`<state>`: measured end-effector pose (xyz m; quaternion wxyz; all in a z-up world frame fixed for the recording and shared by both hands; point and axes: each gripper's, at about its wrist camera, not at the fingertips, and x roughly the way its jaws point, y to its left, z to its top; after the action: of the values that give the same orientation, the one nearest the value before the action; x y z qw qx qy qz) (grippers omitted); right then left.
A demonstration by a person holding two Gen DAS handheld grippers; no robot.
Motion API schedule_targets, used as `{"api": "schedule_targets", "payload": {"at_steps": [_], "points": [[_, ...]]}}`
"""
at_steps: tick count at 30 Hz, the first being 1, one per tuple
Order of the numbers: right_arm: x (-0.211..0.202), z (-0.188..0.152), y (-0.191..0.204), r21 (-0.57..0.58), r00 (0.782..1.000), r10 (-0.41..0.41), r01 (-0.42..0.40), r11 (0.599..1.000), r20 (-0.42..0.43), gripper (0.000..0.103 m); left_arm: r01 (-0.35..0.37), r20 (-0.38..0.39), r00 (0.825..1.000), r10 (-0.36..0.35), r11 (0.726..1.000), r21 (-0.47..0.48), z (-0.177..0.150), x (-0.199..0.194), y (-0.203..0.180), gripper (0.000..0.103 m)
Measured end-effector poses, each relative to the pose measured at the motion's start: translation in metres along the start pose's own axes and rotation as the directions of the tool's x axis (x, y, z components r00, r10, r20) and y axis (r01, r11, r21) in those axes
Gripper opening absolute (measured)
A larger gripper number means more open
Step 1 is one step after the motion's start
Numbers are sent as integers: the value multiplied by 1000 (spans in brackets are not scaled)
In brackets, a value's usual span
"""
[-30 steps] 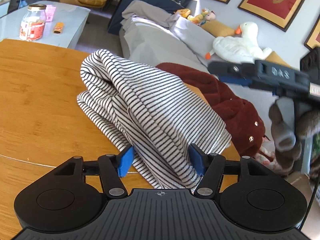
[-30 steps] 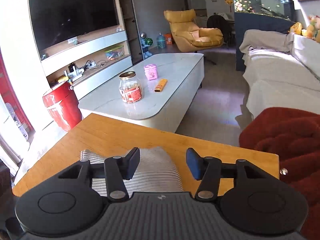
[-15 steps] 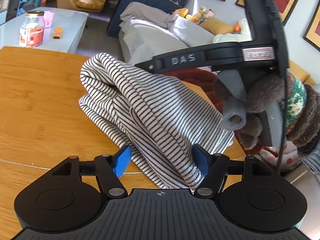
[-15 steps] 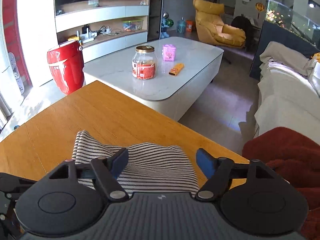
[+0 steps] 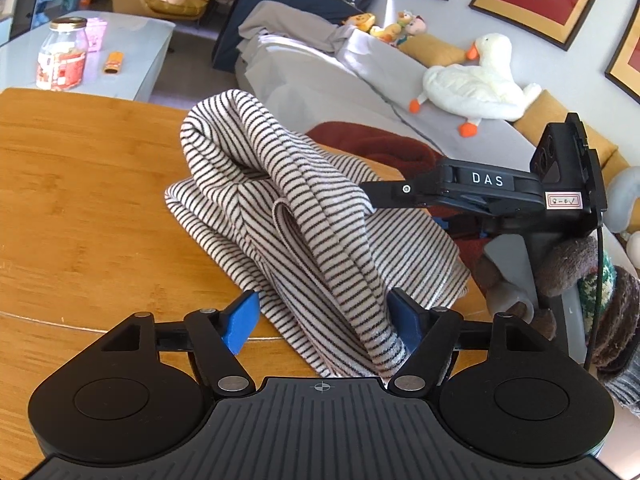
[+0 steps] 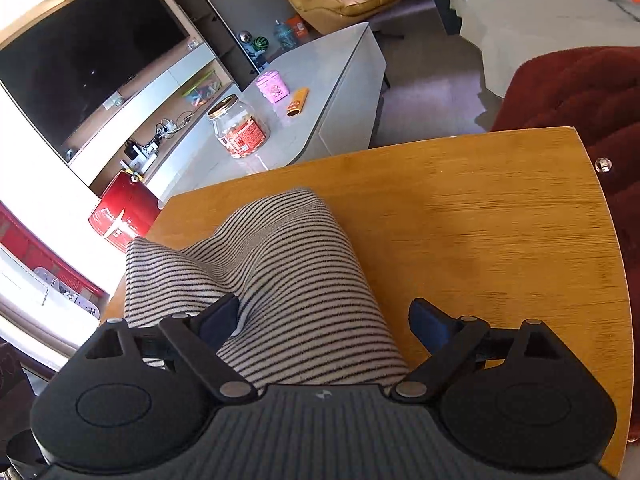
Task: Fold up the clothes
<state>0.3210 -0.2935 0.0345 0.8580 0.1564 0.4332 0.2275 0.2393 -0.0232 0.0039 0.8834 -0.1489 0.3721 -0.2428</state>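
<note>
A black-and-white striped garment [image 5: 304,216] lies bunched in a raised fold on the wooden table [image 5: 80,200]. My left gripper [image 5: 324,320] straddles its near corner. The jaws are opening: the right blue pad touches the cloth and the left pad stands clear of it. My right gripper [image 6: 326,320] is low over the other side of the striped garment [image 6: 288,280]. Its jaws are opening wide, with cloth between them and a gap at the right pad. In the left wrist view its upper finger [image 5: 400,192] reaches under the raised fold from the right.
A dark red fleece garment [image 5: 380,144] hangs off the table's far right edge [image 6: 600,208]. A gloved hand [image 5: 568,264] holds the right gripper. Beyond the table stand a white coffee table with a jar [image 5: 62,60] and a grey sofa with a plush duck [image 5: 476,84].
The right gripper has dropped from above the table down to the striped cloth, rolled, and widened its jaws. The left jaws have also widened, and the left pad has come off the cloth.
</note>
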Motion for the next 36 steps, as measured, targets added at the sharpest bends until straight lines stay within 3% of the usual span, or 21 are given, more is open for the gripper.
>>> {"api": "schedule_targets", "payload": {"at_steps": [4, 9, 13, 16, 23, 25, 28, 34, 36], "points": [[3, -13, 8, 15, 997, 34, -33, 999, -63, 94, -2, 0, 1000, 2, 1000, 1, -2, -3, 0, 77], [-7, -41, 34, -92, 996, 32, -40, 995, -85, 96, 3, -10, 1000, -3, 999, -36, -3, -19, 17, 78], [-10, -53, 45, -151, 998, 20, -28, 988, -51, 97, -23, 53, 998, 27, 997, -72, 11, -46, 28, 70], [-10, -53, 50, -196, 999, 6, -13, 980, -34, 98, 11, 105, 994, 1, 994, -112, 35, -57, 34, 70], [-10, -53, 51, -222, 1000, -4, -1, 975, -22, 101, 52, 22, 999, -49, 985, -165, 84, -2, 40, 73], [-10, -54, 52, -227, 1000, -5, 1, 974, -16, 102, 49, -18, 998, -54, 980, -195, 95, 21, 45, 67], [-9, -56, 53, -236, 1000, -6, 4, 972, -6, 102, 125, 70, 991, -111, 966, -225, 111, 13, 47, 65], [-8, -60, 52, -225, 1000, 0, -1, 974, -2, 102, 4, 31, 1000, -2, 999, -46, 115, 12, 25, 62], [-9, -61, 53, -236, 1000, -4, 6, 972, 7, 102, -8, 31, 999, 9, 1000, -26, 112, 10, 24, 63]]}}
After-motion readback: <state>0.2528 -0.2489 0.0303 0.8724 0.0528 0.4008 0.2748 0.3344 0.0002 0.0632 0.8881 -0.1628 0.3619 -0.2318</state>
